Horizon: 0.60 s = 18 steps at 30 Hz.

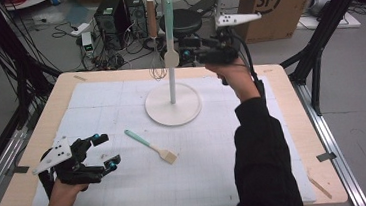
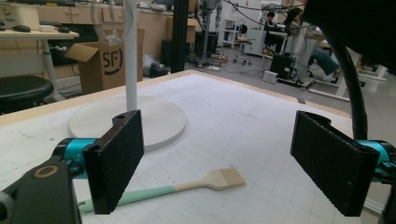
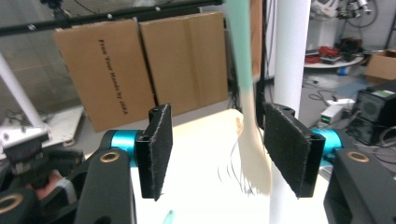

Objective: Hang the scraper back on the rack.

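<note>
A white hook stand (image 1: 171, 79) rises from its round base (image 1: 187, 113) at the back of the mat. A spatula (image 1: 172, 57) with a teal handle and cream head hangs on it, beside a wire whisk (image 1: 157, 67) with a wooden handle. My right gripper (image 1: 183, 54) is held level at the spatula head. In the right gripper view the spatula (image 3: 254, 154) hangs between the open jaws of that gripper (image 3: 217, 151), close to the right pad and untouched. A teal-handled pastry brush (image 1: 152, 146) lies on the mat. My left gripper (image 1: 107, 151) rests open to its left, empty.
A gridded white mat (image 1: 128, 183) covers the wooden table (image 1: 294, 138). In the left gripper view the brush (image 2: 187, 186) lies just beyond the open jaws, with the stand base (image 2: 154, 119) behind it. Cardboard boxes (image 1: 273, 5), computers and cables stand past the far edge.
</note>
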Each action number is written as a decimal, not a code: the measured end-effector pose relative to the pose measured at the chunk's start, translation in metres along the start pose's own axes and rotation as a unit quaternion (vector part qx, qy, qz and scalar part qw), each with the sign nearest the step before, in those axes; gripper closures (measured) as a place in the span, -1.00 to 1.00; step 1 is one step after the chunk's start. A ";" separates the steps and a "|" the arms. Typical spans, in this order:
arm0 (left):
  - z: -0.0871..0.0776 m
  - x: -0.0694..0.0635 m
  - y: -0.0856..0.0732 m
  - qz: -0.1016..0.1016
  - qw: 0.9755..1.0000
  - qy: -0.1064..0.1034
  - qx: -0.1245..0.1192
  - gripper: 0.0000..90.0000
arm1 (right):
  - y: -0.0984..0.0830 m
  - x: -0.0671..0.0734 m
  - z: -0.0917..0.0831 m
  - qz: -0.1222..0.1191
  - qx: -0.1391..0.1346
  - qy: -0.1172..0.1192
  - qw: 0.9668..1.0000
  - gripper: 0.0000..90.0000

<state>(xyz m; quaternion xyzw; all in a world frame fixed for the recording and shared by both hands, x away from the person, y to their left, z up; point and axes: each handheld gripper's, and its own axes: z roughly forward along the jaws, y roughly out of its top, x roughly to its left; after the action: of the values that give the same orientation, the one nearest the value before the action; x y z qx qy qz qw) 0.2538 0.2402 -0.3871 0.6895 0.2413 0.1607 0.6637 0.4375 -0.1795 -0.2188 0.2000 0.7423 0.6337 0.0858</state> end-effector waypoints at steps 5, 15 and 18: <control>-0.001 0.002 -0.002 -0.003 1.000 0.011 -0.005 -0.60 | -0.033 0.019 -0.024 0.006 0.010 -0.043 0.999 -0.35; -0.001 0.002 -0.005 -0.010 0.999 0.027 -0.020 -0.60 | -0.112 0.055 -0.075 -0.012 0.001 -0.138 0.990 -0.62; 0.000 0.002 -0.006 -0.011 0.999 0.028 -0.023 -0.60 | -0.133 0.063 -0.088 -0.013 -0.003 -0.152 0.988 -0.62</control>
<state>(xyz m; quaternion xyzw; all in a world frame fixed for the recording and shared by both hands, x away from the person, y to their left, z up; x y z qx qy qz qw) 0.2544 0.2416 -0.3927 0.6665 0.2636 0.1783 0.6742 0.3220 -0.2488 -0.3247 0.2844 0.7213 0.5969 0.2062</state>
